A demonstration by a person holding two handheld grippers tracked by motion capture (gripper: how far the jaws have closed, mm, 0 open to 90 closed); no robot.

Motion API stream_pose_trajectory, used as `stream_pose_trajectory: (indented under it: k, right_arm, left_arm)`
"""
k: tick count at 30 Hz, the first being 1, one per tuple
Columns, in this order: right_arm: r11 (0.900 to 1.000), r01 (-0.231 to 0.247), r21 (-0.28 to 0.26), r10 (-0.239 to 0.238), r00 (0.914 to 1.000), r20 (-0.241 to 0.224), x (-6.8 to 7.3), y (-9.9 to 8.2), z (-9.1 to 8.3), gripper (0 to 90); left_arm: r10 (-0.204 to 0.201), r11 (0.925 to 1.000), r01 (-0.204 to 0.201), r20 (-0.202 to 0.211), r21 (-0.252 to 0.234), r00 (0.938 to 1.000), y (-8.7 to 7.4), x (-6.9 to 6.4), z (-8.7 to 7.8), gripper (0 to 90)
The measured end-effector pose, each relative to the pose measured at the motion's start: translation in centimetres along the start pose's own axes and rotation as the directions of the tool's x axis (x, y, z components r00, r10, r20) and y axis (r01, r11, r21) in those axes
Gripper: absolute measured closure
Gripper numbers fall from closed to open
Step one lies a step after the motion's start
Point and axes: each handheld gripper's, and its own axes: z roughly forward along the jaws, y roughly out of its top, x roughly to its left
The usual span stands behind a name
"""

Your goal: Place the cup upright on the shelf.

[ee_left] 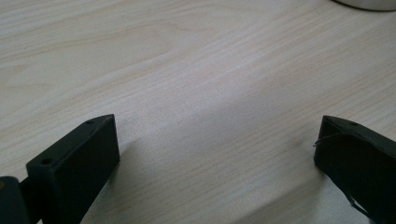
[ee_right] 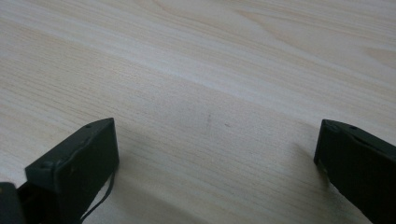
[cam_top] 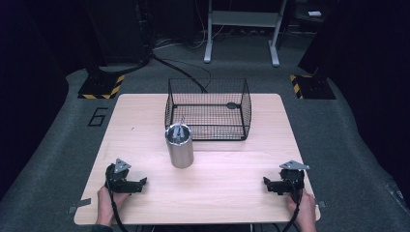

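Grey carpet (cam_top: 58,145) surrounds a pale wooden table (cam_top: 227,174), with dark equipment and a white stand's legs (cam_top: 241,34) beyond the table's far edge. On the table, a steel can (cam_top: 179,145) stands upright near the middle; something thin sticks up from its open top, too small to identify. Just behind the can, toward the far edge, sits a black wire basket (cam_top: 208,108), close to the can but apart from it. Left of the can and nearer the person, the left hand-held gripper (cam_top: 126,181) rests on the table, jaws wide apart with bare wood between them. Right of the can, well apart, the right hand-held gripper (cam_top: 280,183) lies likewise, jaws spread wide and holding nothing.
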Motion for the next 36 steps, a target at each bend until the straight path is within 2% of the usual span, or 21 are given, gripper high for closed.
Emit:
stream_pose_trajectory:
  k: [11,13,18,19,22,25,30,31,36]
  right_arm:
    - [1.0,-0.001,0.0,0.001,1.0,0.0,0.0,0.0,0.0,0.0]
    - [1.0,0.0,0.0,0.0,1.0,0.0,0.0,0.0,0.0,0.0]
    - [1.0,0.0,0.0,0.0,1.0,0.0,0.0,0.0,0.0,0.0]
    - [1.0,0.0,0.0,0.0,1.0,0.0,0.0,0.0,0.0,0.0]
    - [0.9999,0.014,0.002,-0.014,0.9999,-0.001,-0.1,0.0,0.0,0.0]
    - [0.9999,0.014,0.003,-0.014,0.9999,-0.001,-0.1,0.0,0.0,0.0]
    - [0.9999,0.015,0.003,-0.015,0.9999,0.0,-0.1,0.0,0.0,0.0]
    - [0.9999,0.015,0.003,-0.015,0.9999,0.001,-0.1,0.0,0.0,0.0]
    - [0.9999,0.016,0.004,-0.016,0.9999,0.002,-0.1,0.0,0.0,0.0]
  left_arm:
    - [0.018,0.9997,-0.017,0.031,-0.02,0.9994,0.2,-0.4,-0.2,0.0]
    - [0.026,0.9987,-0.024,0.04,-0.045,0.9989,0.6,-0.7,-0.6,0.0]
    - [0.033,0.997,-0.028,0.062,-0.072,0.9975,1.4,-1.2,-1.2,0.0]
    - [0.037,0.9962,-0.031,0.081,-0.082,0.996,1.8,-1.4,-1.5,0.0]
    - [0.036,0.9944,-0.027,0.087,-0.102,0.9955,2.3,-1.8,-1.6,0.0]
    - [0.051,0.9919,-0.037,0.113,-0.122,0.9923,3.3,-2.4,-2.0,0.0]
    - [0.078,0.9892,-0.061,0.124,-0.133,0.9893,4.3,-3.1,-2.1,0.0]
    - [0.095,0.988,-0.078,0.13,-0.133,0.9869,4.5,-3.1,-2.1,0.0]
    - [0.1,0.9859,-0.076,0.159,-0.149,0.9822,5.2,-3.6,-2.1,0.0]
